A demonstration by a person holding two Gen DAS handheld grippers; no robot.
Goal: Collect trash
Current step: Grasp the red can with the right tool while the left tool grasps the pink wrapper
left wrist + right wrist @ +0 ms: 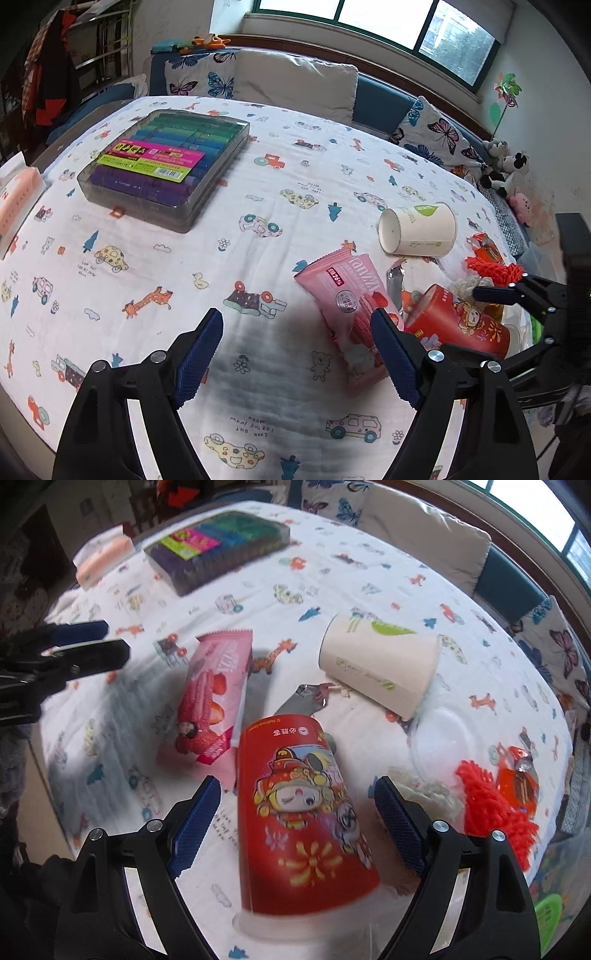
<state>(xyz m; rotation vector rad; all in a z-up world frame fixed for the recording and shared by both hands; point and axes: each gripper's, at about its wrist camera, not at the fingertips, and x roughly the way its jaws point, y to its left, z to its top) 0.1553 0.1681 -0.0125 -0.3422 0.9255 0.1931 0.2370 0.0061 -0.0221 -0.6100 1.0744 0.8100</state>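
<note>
The trash lies bunched toward one edge of the bench (155,258), which wears a cartoon-print cloth: a red cup (299,812) tipped on its side, a pink wrapper (214,698) just beside it, a white cup (380,664) also on its side a little further in, a foil scrap (303,698) between the three, and an orange wrapper (517,779) next to a red pom-pom (495,812) nearer the edge. The marker box (166,166) and tissue pack (16,199) sit well apart at the far corner, so they read as things to keep.

The right tongs (297,819) hang over the red cup, apart, one finger on either side of its body and neither pressing it; this looks like lining up for a pinch across the cup's width. The left tongs (297,354) are apart too, over bare cloth, with one finger overlapping the pink wrapper's end, likely its next pick. A lying cup may roll or crush when squeezed.
</note>
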